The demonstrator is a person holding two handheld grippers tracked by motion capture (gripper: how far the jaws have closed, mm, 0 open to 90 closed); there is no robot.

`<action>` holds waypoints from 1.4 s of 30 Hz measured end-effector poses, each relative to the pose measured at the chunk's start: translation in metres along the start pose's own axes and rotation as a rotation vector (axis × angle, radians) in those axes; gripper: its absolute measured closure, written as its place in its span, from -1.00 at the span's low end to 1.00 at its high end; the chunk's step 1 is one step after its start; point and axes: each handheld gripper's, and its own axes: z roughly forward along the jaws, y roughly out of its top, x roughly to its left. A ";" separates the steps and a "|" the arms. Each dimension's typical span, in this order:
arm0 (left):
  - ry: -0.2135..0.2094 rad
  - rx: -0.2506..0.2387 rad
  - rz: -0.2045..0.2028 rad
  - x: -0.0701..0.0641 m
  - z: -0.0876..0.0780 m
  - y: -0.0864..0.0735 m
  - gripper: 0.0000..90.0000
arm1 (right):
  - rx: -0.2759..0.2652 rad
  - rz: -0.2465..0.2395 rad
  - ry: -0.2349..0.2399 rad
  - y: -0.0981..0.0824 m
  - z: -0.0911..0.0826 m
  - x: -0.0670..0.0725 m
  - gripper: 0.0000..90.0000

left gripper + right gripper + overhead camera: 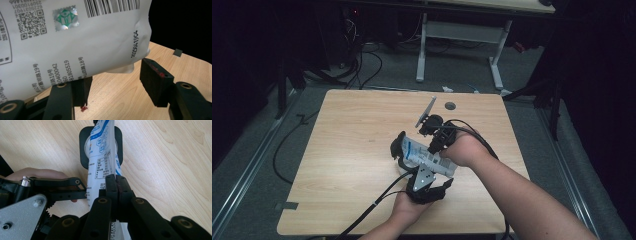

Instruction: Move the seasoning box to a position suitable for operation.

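A white plastic bag with blue print, a barcode and QR codes is held above the wooden table. My right gripper is shut on one edge of the bag, with its jaws pressed together. In the high view the right gripper comes in from the right. My left gripper is open under the bag; the bag hangs over its left jaw and its right pad is bare. Beyond the bag's far end sits a black square object with rounded corners.
The person's hands meet near the table's middle, the left gripper close to the front edge. A round cable hole lies at the back. A small grey patch marks the table edge. Cables trail off the front. Desk legs stand on the floor behind.
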 end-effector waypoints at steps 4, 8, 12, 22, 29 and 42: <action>0.000 0.001 -0.002 0.000 0.001 -0.001 -0.02 | 0.005 -0.009 -0.001 0.001 0.001 0.000 1.00; -0.001 0.001 -0.002 0.000 0.001 -0.001 -0.02 | 0.007 -0.010 -0.003 0.001 0.002 0.000 1.00; 0.000 0.000 -0.004 0.000 0.001 -0.001 -0.02 | 0.006 -0.011 -0.003 0.001 0.002 0.000 1.00; 0.003 -0.007 -0.008 0.000 0.001 0.000 -0.02 | 0.005 -0.006 -0.007 0.002 0.001 0.001 1.00; 0.002 -0.012 -0.010 0.000 0.001 0.000 -0.02 | 0.003 -0.007 -0.008 0.002 0.001 0.001 1.00; 0.003 -0.011 -0.007 0.001 0.000 0.001 -0.02 | -0.005 -0.007 -0.005 0.002 0.000 0.001 1.00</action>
